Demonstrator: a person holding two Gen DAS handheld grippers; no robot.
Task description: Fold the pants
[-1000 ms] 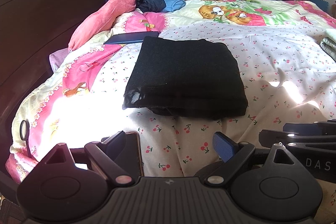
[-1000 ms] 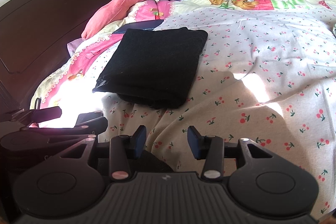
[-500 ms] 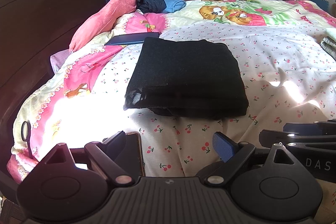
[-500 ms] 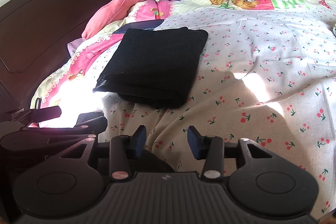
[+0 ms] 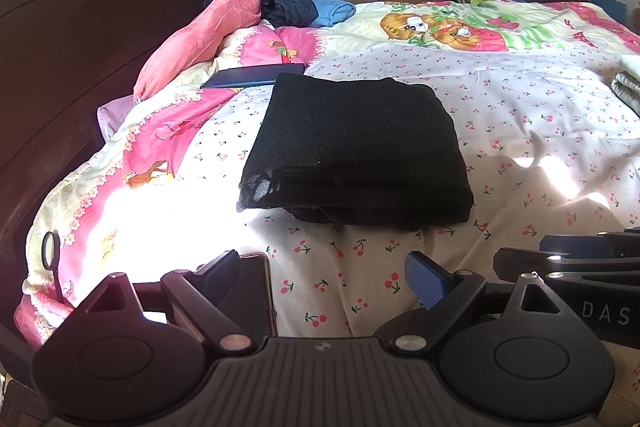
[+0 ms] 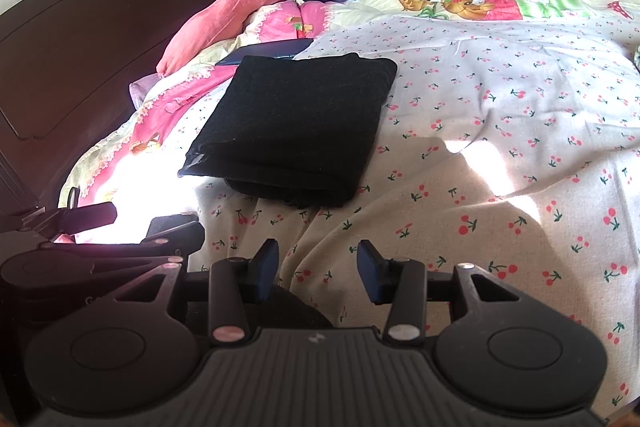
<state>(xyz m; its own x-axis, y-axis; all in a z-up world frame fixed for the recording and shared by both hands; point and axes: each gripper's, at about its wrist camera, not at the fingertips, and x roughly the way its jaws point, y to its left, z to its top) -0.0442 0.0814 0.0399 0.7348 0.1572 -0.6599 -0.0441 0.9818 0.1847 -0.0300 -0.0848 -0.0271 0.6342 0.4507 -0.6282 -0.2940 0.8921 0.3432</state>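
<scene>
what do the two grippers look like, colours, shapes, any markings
Both are matte black plastic. The left gripper has a ribbed base, two round caps with triangular cut-outs, silver pivot pins and blue finger pads. The right gripper has the same build and shows white letters "DAS" on its side in the left view.

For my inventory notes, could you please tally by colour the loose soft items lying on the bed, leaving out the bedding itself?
Black: 1, the folded pants
Coral pink: 1, the long pillow
Dark navy: 1, the bundled garment
Light blue: 1, the rolled towel
Pale green: 1, the folded cloth at the right edge
Total: 5
</scene>
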